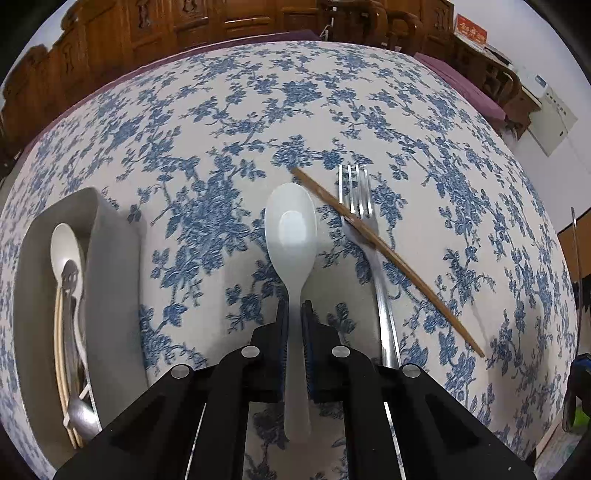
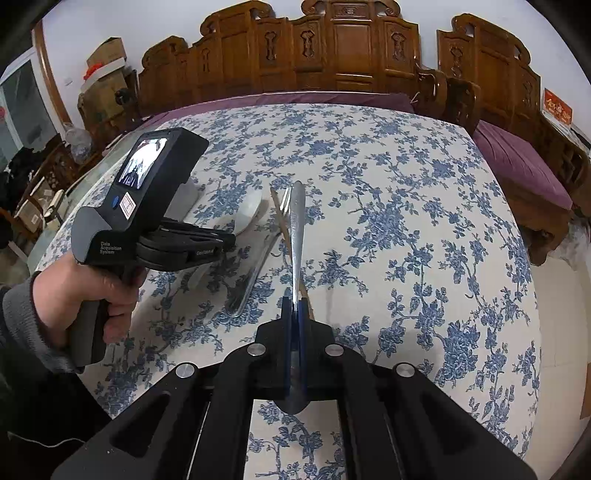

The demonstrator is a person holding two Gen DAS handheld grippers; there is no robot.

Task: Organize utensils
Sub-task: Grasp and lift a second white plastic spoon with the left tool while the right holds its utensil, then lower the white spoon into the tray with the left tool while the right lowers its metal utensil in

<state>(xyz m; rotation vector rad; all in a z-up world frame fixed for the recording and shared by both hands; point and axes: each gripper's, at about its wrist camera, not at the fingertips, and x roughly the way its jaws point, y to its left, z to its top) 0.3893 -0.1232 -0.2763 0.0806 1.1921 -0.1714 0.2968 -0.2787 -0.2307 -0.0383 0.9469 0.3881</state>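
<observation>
The handheld unit carrying the left tongs (image 2: pixel 221 242) bears white lettering reading "Data Acquisition System" on its grey body, plus a small lit screen, a blue button and a white sticker too small to read; a red sign (image 1: pixel 471 32) on the far wall carries writing that cannot be made out. The left tongs (image 1: pixel 294 314) are clamped on the handle of a white plastic spoon (image 1: pixel 291 236); its long axis runs straight away from the camera, bowl at the far end, facing up, over the blue-flowered table (image 1: pixel 221 129). Just right of it lies a metal fork (image 1: pixel 364 225), tines pointing away, with 1 brown chopstick (image 1: pixel 388 254) lying across its neck on a slant from upper left to lower right. At the left a grey tray (image 1: pixel 110 277) holds a white spoon, a slotted metal utensil and pale chopsticks, all lying lengthwise. The right tongs (image 2: pixel 294 308) are pressed together on a thin metal utensil (image 2: pixel 297 221) seen edge-on, which points forward and away from the camera above the table; which kind of utensil it is cannot be told. A hand (image 2: pixel 74 295) in a grey sleeve grips the left unit.
</observation>
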